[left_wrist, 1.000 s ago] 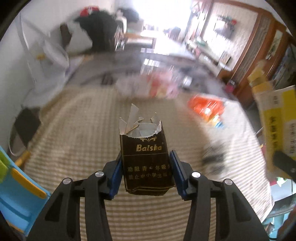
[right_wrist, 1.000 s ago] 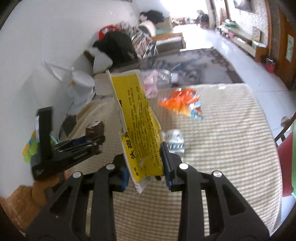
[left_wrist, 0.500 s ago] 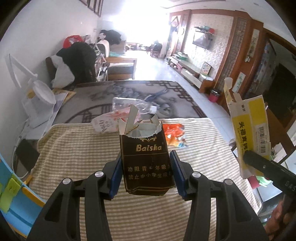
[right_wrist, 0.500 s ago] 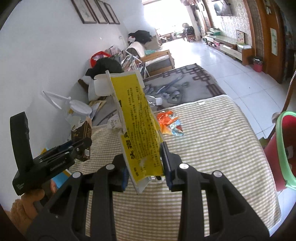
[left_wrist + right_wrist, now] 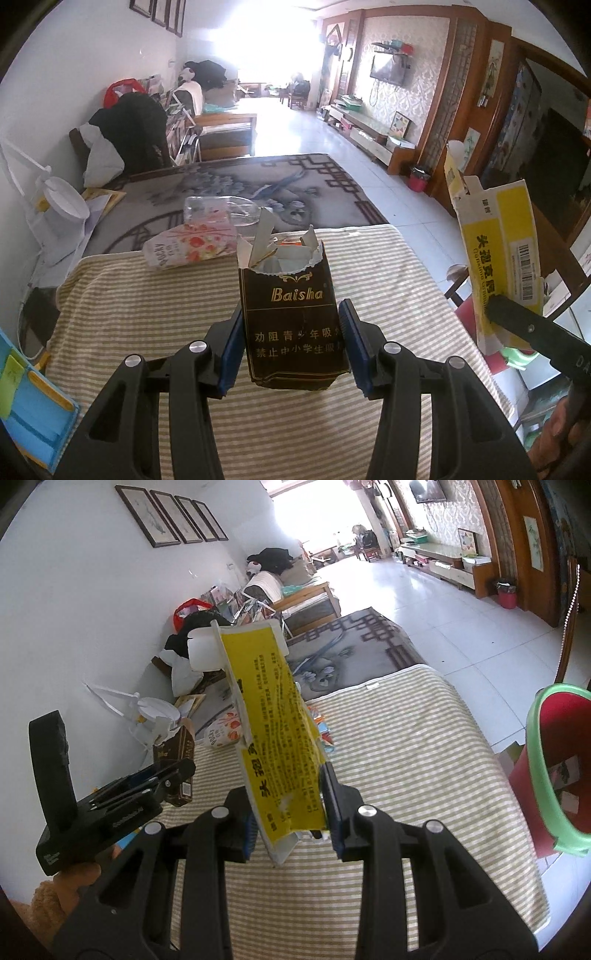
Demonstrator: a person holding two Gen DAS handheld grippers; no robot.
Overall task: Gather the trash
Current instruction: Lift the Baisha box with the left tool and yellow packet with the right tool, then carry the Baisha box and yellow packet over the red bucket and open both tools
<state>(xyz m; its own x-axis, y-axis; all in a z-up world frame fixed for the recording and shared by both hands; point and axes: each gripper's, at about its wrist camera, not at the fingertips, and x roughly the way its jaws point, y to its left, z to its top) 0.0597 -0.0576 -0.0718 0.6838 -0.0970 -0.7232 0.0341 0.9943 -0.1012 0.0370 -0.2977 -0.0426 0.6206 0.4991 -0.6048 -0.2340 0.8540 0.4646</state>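
While both grippers tilt downward, left jaws pinch the cigarette pack (image 5: pixel 293 317) — right, the yellow box (image 5: pixel 282 738).

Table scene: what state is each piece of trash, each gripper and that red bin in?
Cigarette pack: torn open, upright, held.
Yellow box: flattened, held, tilted.
Left gripper: jaws shut on the pack.
Right gripper: jaws shut on the box.
Bottle: lying down.
Pink wrapper: lying on the table.
Bin: open.

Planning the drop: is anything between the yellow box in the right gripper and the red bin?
Nothing visible. The yellow box is clamped above the striped tablecloth; the red bin stands past its right edge, mouth open.
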